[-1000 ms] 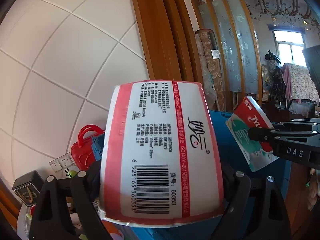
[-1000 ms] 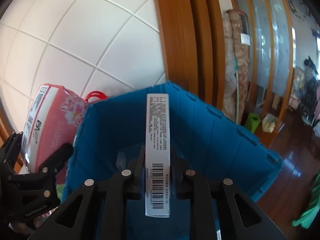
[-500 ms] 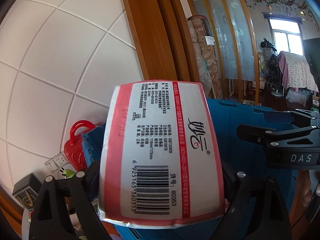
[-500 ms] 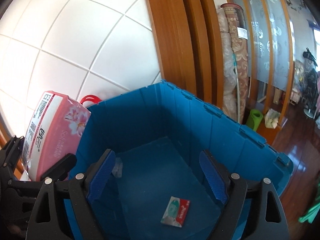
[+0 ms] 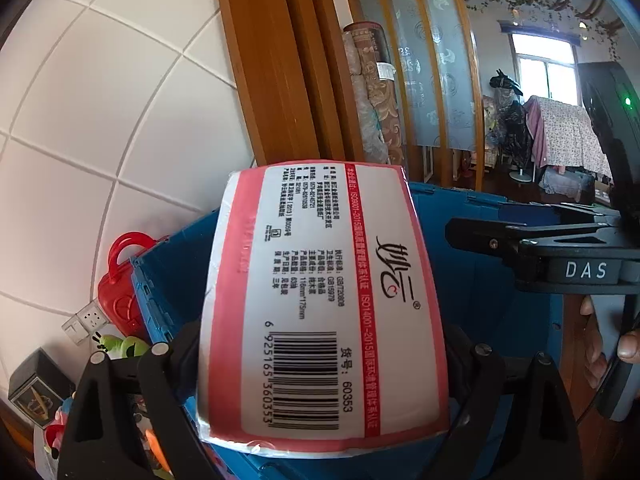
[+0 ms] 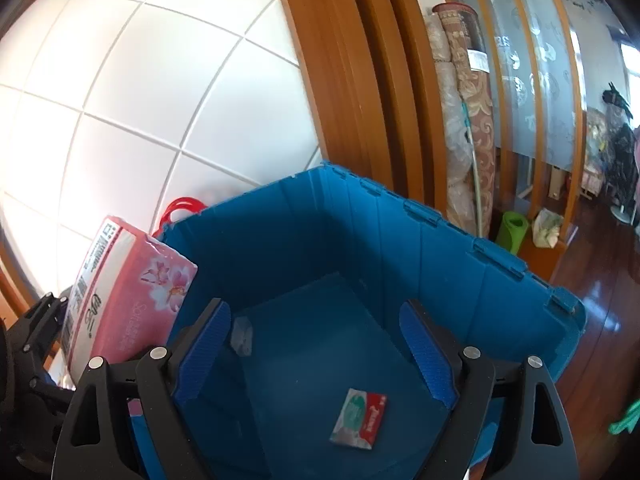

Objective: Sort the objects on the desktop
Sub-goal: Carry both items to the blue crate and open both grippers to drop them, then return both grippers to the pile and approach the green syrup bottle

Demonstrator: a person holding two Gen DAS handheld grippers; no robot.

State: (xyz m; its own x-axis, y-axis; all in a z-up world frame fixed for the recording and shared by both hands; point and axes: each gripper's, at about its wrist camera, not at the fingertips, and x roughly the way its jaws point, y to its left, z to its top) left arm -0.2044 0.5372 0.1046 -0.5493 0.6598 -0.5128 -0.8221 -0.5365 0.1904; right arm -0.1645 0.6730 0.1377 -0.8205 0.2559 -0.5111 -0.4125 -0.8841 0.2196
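The right gripper [image 6: 316, 348] has just opened and hangs empty over the blue bin [image 6: 460, 264]; the small red-green box [image 6: 359, 419] lies on its floor, lower centre. The left gripper [image 5: 320, 364] is clamped on the tissue pack [image 5: 320, 304], barcode ending 60353; carry it past the bin's rim before letting go. "DAS" shows at right

Black tongs [image 6: 316, 352], blue ribbed pads [image 6: 426, 354], silver screws.
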